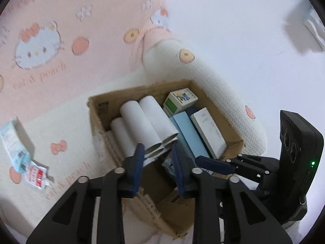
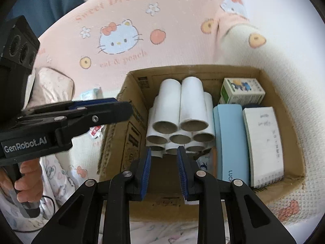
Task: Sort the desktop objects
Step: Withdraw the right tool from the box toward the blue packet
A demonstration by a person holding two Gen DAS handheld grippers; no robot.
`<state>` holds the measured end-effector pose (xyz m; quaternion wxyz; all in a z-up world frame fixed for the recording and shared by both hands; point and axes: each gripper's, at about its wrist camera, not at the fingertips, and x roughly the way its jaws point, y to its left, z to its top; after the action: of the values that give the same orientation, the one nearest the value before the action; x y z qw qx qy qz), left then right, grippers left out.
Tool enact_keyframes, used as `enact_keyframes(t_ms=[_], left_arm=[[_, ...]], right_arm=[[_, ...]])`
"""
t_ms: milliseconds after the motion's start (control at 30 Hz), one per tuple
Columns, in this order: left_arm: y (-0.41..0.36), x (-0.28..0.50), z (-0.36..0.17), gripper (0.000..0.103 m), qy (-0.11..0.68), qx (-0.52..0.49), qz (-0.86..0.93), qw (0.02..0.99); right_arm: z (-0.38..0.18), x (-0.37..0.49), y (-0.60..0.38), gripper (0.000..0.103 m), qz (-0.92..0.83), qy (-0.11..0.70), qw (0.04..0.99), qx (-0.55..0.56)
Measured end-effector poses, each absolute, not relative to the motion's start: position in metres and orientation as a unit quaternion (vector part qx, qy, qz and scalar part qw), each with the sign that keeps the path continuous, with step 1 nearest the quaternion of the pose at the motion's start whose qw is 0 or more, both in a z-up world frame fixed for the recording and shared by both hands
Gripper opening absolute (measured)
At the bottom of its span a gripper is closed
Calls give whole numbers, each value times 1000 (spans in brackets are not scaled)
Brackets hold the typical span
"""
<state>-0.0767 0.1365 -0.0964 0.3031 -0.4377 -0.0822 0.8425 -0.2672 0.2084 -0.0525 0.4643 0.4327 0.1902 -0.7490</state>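
An open cardboard box (image 1: 97, 120) (image 2: 130, 134) lies on a pink and cream cat-print blanket. A stack of white paper tubes (image 1: 142, 120) (image 2: 180, 109) fills its left side. Beside them are a green and white carton (image 1: 178, 99) (image 2: 241, 93), a light blue case (image 1: 189, 134) (image 2: 229, 142) and a white spiral notebook (image 1: 211, 132) (image 2: 264, 142). My left gripper (image 1: 158, 158) (image 2: 124, 109) hovers over the box's near left side, open and empty. My right gripper (image 2: 164, 162) (image 1: 203, 160) hangs over the tube ends with a narrow gap and nothing in it.
A pale blue packet (image 1: 12, 142) and a red and white sachet (image 1: 34, 174) lie on the blanket left of the box. Another packet (image 1: 312, 26) rests on the white surface at far right. A hand (image 2: 26, 174) grips the left tool's handle.
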Motion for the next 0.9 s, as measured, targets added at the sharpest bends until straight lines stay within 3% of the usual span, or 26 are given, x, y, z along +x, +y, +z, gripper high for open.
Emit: enact_keyframes(t_ms=[267,600,900], left_arm=[[110,-34,-97,28,-108,-410,853,303],[119,11,-96,29,2,-397,874,282],[74,15,-117,30,7,-413,880,237]], right_arm=[[-43,-215,209,23,-764,210,482,375],[-41,-176,208,23,-777,264,451,350],[-53,-133,191,23,-750,287,488,341]])
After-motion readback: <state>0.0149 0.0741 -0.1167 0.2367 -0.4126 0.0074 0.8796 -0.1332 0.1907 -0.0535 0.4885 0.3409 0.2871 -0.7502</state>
